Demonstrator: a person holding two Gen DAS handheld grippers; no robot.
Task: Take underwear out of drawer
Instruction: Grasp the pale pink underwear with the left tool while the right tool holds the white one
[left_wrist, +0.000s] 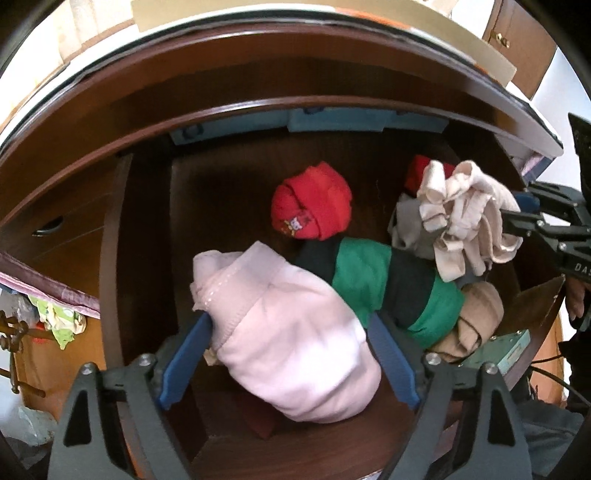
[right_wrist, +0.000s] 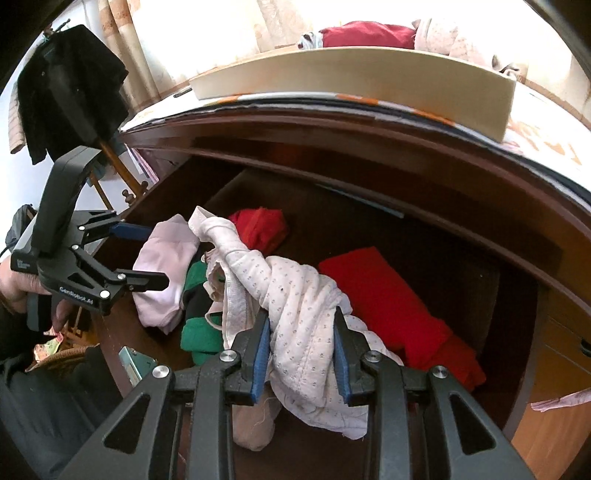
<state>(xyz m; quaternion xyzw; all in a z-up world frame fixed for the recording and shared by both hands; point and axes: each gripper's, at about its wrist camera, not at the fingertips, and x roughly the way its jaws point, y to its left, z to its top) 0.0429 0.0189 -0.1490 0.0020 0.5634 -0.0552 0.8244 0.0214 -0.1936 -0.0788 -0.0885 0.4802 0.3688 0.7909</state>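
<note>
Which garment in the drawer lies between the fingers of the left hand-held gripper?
The pale pink underwear; the red bundle and the green-and-black piece lie beyond the fingertips.

wooden drawer (left_wrist: 147, 229) with rolled underwear (left_wrist: 312, 203)

We read "GenRobot.AI" in white on the black body of the left gripper (right_wrist: 146, 258), lower arm, right-wrist view. A 2nd small white marking sits on the same unit's rear block, nr the hand (right_wrist: 18, 284); too small to read. In the left-wrist view the right gripper (left_wrist: 513, 218) shows white letters "DAS" at the frame edge, cut off, rest not legible. The red rolled garment (left_wrist: 312, 201) carries a small printed cartoon patch w/ no readable lettering. The dotted white garment (right_wrist: 295, 295) has a repeat print only, no txt. No numbers, price tags or care labels legible elsewhere
</note>
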